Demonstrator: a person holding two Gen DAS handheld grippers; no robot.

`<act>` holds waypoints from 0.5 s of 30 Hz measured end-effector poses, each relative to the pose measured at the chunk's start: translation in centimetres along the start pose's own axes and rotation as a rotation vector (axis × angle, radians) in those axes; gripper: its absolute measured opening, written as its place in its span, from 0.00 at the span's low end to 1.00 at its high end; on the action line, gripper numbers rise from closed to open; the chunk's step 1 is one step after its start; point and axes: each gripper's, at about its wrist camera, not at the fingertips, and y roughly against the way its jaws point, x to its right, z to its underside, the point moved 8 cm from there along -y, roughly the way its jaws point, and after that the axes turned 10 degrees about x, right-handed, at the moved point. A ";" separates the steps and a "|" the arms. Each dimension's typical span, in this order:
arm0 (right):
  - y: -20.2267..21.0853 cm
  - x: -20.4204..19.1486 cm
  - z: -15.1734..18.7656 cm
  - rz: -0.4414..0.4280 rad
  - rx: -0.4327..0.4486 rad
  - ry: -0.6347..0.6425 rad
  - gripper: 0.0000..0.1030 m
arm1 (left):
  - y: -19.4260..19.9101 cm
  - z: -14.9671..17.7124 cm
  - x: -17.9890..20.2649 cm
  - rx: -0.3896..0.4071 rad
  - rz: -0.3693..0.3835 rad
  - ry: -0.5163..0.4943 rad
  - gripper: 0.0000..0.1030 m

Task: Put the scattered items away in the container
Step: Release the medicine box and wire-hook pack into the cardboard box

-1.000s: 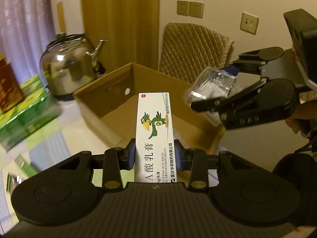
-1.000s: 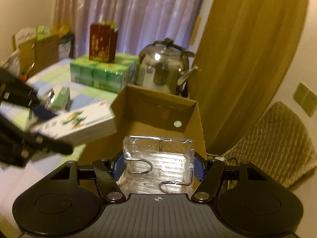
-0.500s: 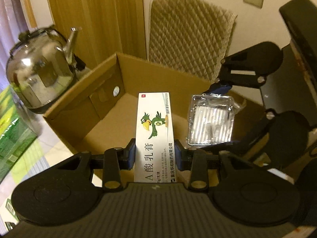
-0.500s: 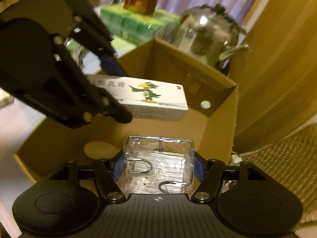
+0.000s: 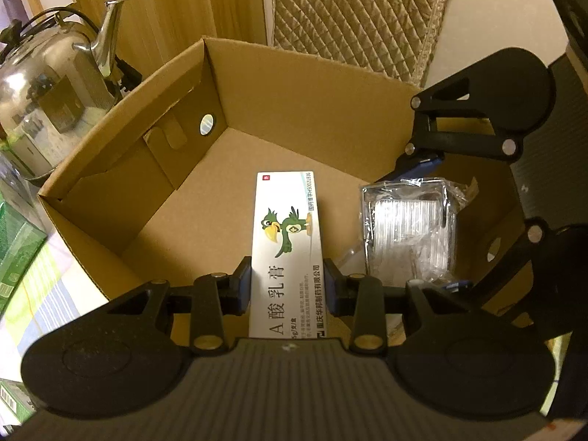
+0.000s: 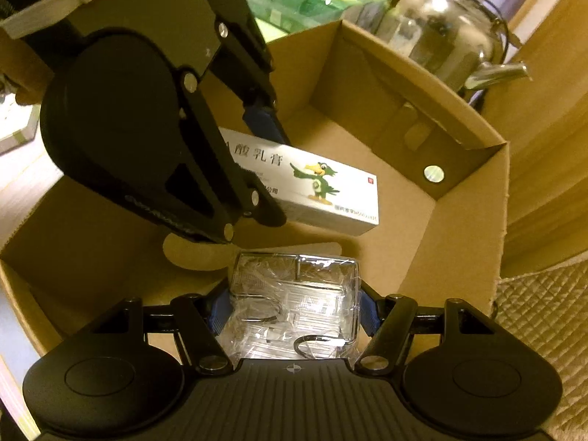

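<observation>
Carton (image 5: 286,242) between left claw (image 5: 287,283) (clamped)

Ochre curtain (image 5: 165,18), quilted chair back (image 5: 352,11), steel kettle (image 6: 441,25); warm dim light.

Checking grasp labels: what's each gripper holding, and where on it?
Left gripper pinches the white ointment box across its long sides near one end. Right gripper clamps the clear plastic-wrapped pack by its two side faces.

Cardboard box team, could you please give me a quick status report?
Left gripper shut on ointment box. Right gripper shut on clear packet. Both inside cardboard box, unreleased. Nothing obstructing.
</observation>
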 end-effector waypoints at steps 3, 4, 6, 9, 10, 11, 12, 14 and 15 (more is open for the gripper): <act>-0.4 -0.2 0.2 -0.019 -0.021 0.013 0.62 | -0.1 0.3 -0.2 -0.007 -0.007 -0.007 0.32; -0.6 -0.2 0.2 -0.019 -0.025 0.014 0.62 | -0.1 0.4 -0.2 -0.008 -0.008 -0.011 0.32; -0.7 -0.2 0.3 -0.017 -0.028 0.010 0.62 | -0.1 0.4 0.0 -0.012 -0.006 -0.018 0.32; -0.7 -0.5 0.4 -0.018 -0.033 0.010 0.62 | 0.0 0.4 0.0 -0.009 -0.001 -0.013 0.32; -0.7 -0.5 0.4 -0.019 -0.035 0.010 0.62 | 0.0 0.4 0.0 -0.006 0.000 -0.012 0.32; -0.7 -0.6 0.4 -0.021 -0.036 0.008 0.62 | 0.1 0.4 0.0 -0.003 0.000 -0.011 0.32; -0.7 -0.7 0.4 -0.021 -0.036 0.007 0.62 | 0.2 0.4 0.1 0.002 0.001 -0.010 0.32; -0.7 -0.8 0.3 -0.022 -0.035 0.005 0.62 | 0.5 0.4 0.2 0.010 0.001 -0.007 0.33; -0.7 -0.9 0.3 -0.023 -0.034 0.002 0.62 | 0.7 0.3 0.2 0.017 0.000 -0.004 0.33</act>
